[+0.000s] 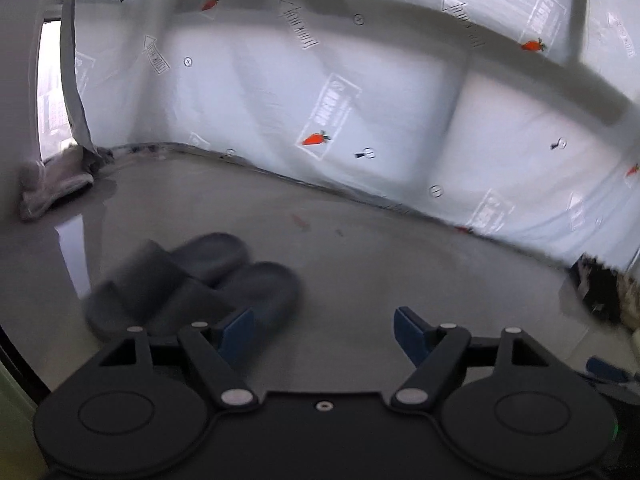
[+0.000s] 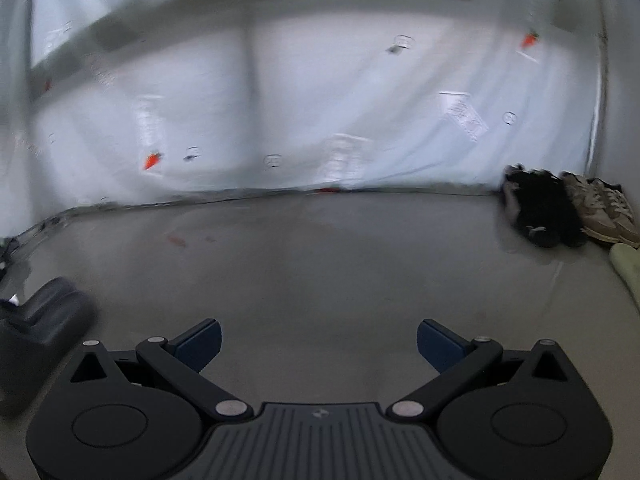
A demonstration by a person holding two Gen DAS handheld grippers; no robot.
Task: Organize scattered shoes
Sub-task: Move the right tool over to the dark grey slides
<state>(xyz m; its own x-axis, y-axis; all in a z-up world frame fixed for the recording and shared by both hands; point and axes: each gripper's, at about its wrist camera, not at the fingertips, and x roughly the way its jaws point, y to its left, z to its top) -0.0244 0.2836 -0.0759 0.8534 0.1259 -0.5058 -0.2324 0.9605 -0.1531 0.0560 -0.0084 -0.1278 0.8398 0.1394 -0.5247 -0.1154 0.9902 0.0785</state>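
Note:
Two dark grey slide slippers lie side by side on the grey floor at the lower left of the left wrist view. My left gripper hangs open just to their right, its left blue pad in front of the nearer slipper, nothing between the jaws. In the right wrist view one of these dark slippers shows at the far left edge. My right gripper is open over bare floor. A black furry pair of shoes and beige sneakers sit against the wall at the right.
A wall covered in white plastic sheeting printed with carrots bounds the floor. A crumpled grey cloth lies in the left corner. A pale green item lies at the right edge. Dark furry shoes show at the right edge.

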